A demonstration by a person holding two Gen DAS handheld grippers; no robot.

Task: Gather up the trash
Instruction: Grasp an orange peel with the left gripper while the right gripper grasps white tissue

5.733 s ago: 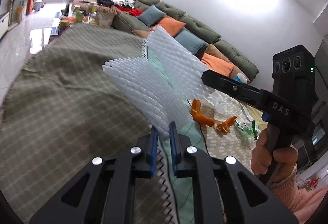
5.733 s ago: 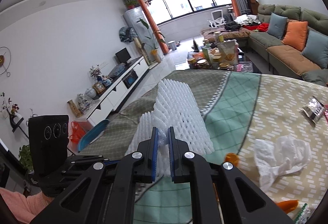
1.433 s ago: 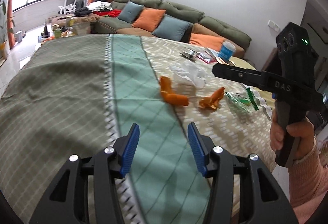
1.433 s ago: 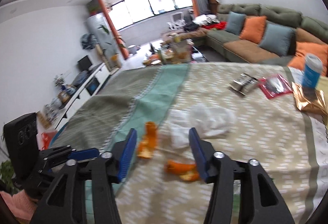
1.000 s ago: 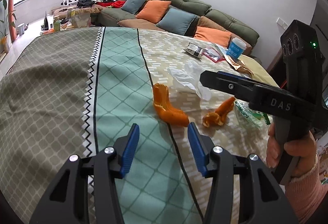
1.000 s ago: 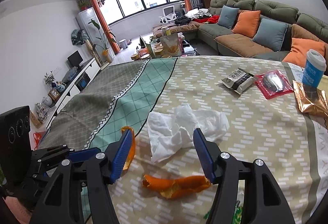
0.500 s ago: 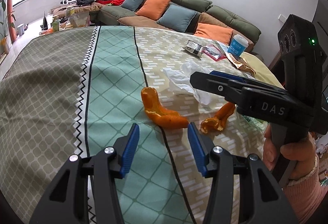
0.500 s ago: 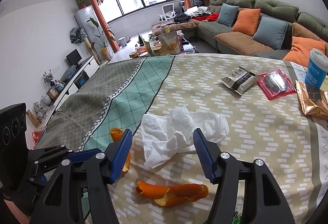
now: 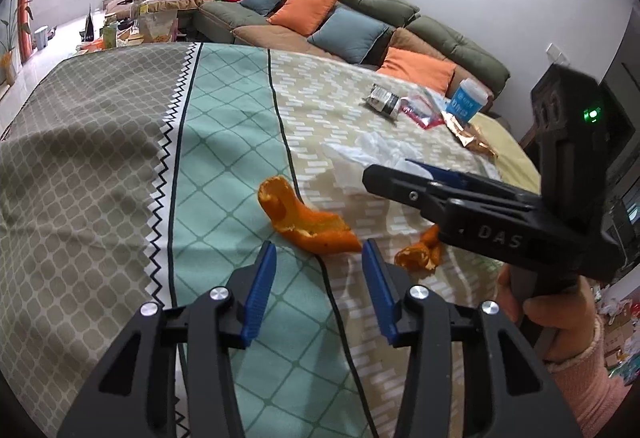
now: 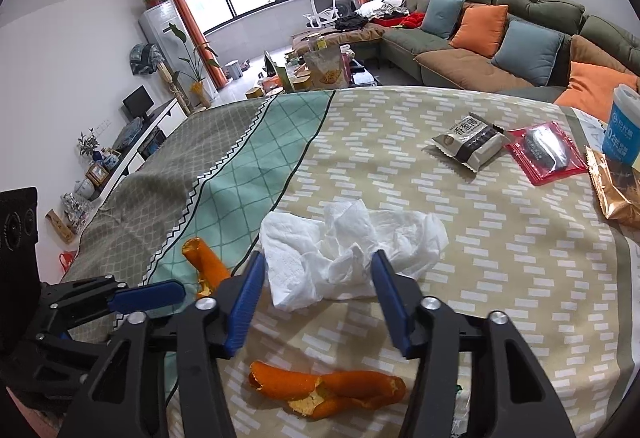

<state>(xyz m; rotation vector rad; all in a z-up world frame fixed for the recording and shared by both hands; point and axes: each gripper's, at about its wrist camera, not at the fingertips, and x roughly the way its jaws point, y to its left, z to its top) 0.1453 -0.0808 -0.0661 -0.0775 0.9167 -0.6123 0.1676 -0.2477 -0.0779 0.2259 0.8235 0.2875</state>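
My left gripper [image 9: 318,250] is open and empty just short of a curved orange peel [image 9: 304,217] on the patterned tablecloth [image 9: 120,165]. My right gripper [image 10: 318,260] is open and empty, its jaws standing on either side of a crumpled white tissue [image 10: 348,250]. A second orange peel [image 10: 328,394] lies below that gripper between its arms, and it also shows in the left wrist view [image 9: 420,254]. The curved peel [image 10: 208,266] shows left of the right gripper. The right gripper also shows in the left wrist view [image 9: 404,173], over the tissue [image 9: 372,153].
Farther on the table lie a grey snack packet [image 10: 468,141], a red packet [image 10: 546,151], a gold wrapper [image 10: 616,185] and a blue paper cup [image 10: 622,125]. A green sofa with cushions [image 10: 500,37] stands behind. The table's left edge drops to the floor [image 10: 120,181].
Both grippers have let go of the white foam net and now stand open. They have moved in low over the table toward the peel and the tissue.
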